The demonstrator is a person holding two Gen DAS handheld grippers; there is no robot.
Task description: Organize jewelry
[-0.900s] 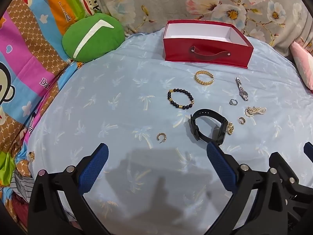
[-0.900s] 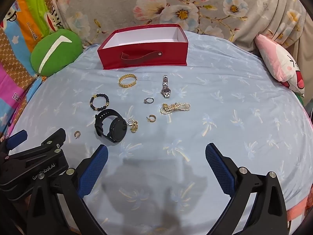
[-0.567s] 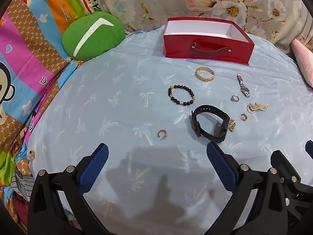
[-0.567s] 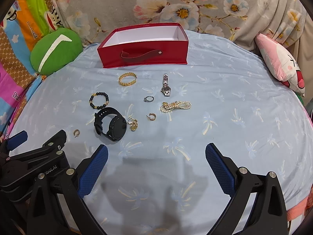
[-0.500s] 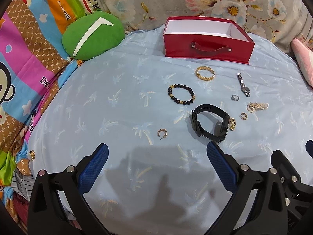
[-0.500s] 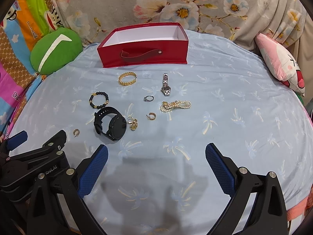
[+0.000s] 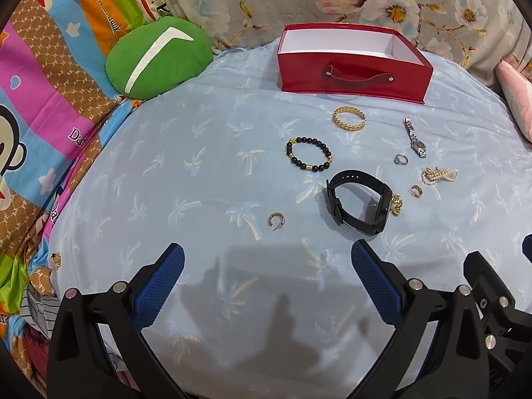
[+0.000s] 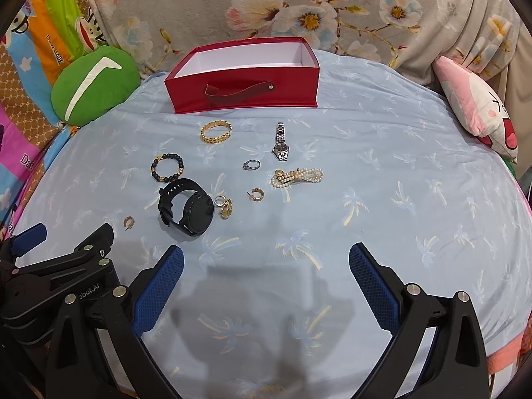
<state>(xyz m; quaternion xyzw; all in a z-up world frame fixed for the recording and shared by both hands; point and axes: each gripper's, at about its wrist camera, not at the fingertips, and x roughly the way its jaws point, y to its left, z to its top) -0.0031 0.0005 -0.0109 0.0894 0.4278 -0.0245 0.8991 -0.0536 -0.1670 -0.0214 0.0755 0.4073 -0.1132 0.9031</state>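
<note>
Two claws: left gripper [image 7: 267, 261] and right gripper [image 8: 266, 261] both hung spread wide with nothing between the jaws, over the blue sheet [image 8: 399, 199].
Box: red box [image 8: 242, 91] lay with its long side and strap handle facing the claws, top open.
Jewelry: all lay on the sheet before the box; silver watch [image 8: 281, 143] pointed lengthwise at the box; black watch [image 8: 186, 206] stood on its edge; gold bangle [image 8: 215, 131] lay nearest the box.
Views: only the right one showed the pink pillow [image 8: 475, 106].
Around: green cushion [image 7: 156, 58] lay left of the box.
</note>
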